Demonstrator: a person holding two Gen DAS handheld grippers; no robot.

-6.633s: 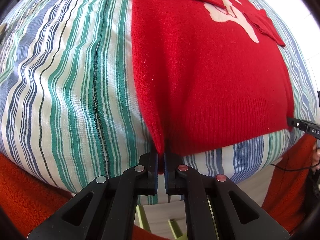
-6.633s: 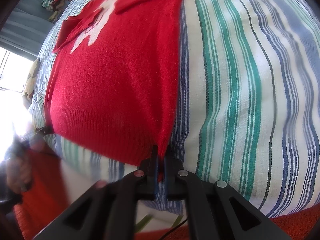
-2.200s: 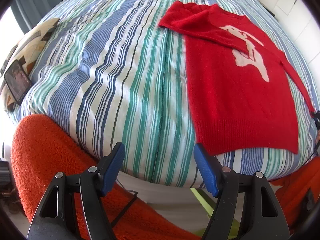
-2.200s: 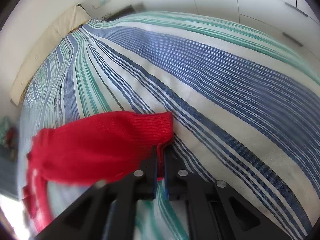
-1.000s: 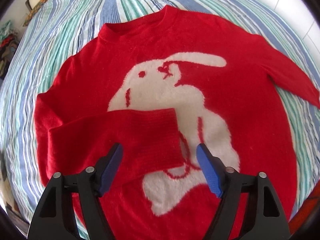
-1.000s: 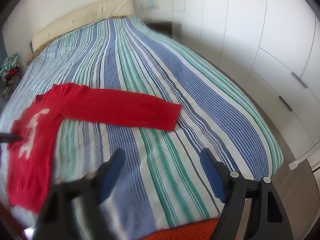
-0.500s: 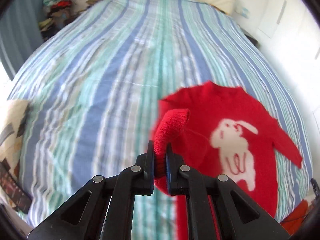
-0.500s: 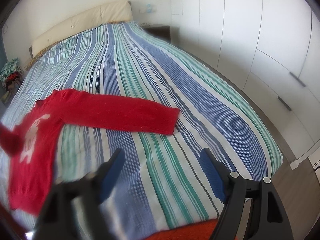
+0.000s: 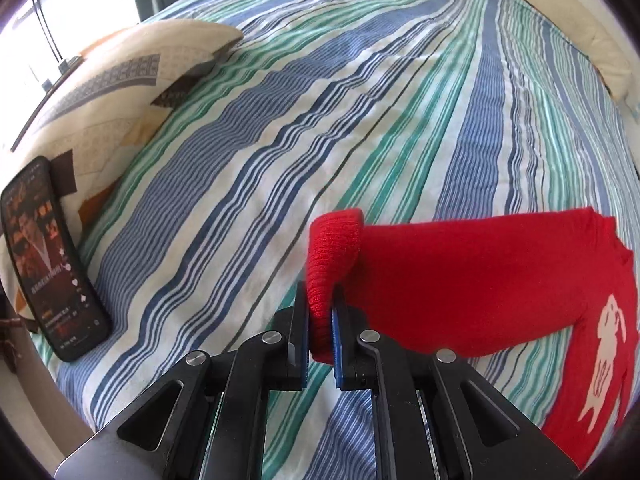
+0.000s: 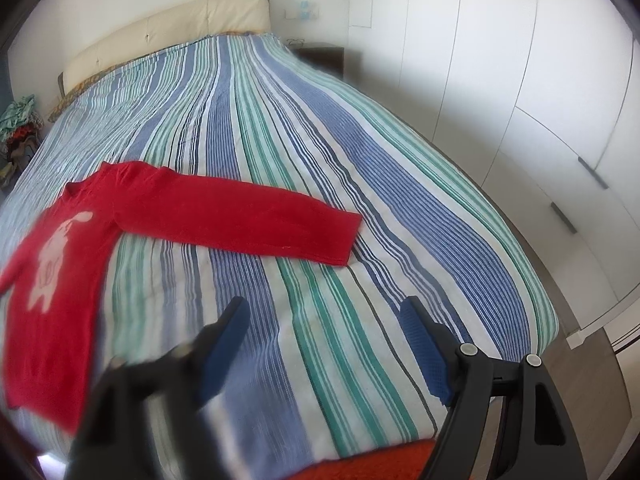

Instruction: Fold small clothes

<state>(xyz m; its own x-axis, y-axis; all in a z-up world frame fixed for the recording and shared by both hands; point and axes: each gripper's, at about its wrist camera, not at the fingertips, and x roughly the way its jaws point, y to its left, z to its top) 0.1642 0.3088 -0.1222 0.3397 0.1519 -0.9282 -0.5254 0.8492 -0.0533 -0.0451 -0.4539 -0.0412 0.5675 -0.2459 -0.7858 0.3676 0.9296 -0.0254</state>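
1. One red sweater (image 10: 208, 216) with a white rabbit on its front; two sleeves show.
2. One bed with a striped bedspread (image 10: 320, 140).
3. One cream headboard (image 10: 168, 28).
4. One smartphone (image 9: 48, 256), its screen lit.
5. One patterned cushion (image 9: 120, 80) beside the phone.
6. Two grippers: left gripper (image 9: 320, 336), right gripper (image 10: 324, 344).
7. One dark nightstand (image 10: 320, 58).
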